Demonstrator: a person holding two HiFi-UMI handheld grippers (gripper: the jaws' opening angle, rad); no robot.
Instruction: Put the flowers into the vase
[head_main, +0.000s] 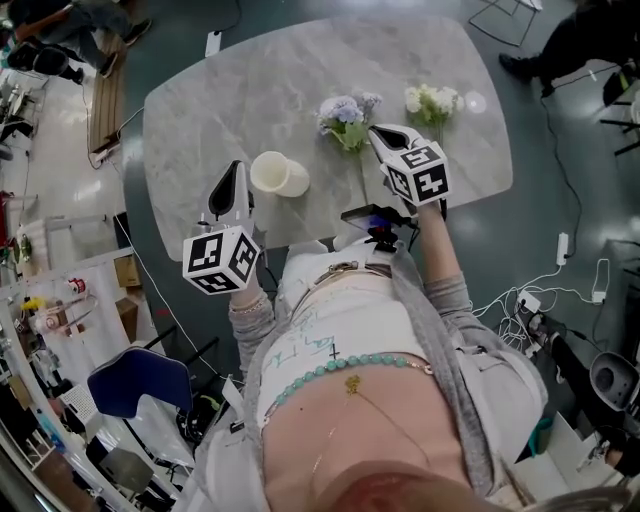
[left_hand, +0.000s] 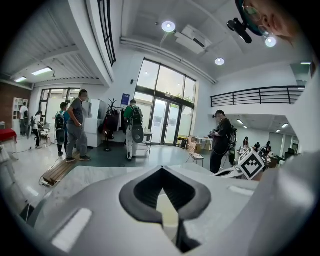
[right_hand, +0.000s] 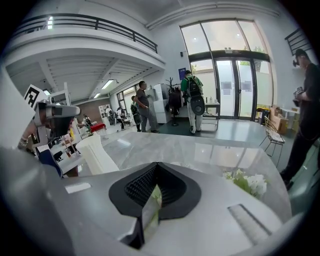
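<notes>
Head view shows our left hand-held gripper (head_main: 237, 166) closed beside the cream round vase (head_main: 278, 175), our right hand-held gripper (head_main: 379, 130) closed by the lilac flower bunch (head_main: 343, 112).

Vase (head_main: 278, 174) on table (head_main: 200, 120); left flower bunch (head_main: 347, 112) right of it, right flower bunch (head_main: 432, 102) further right.
</notes>
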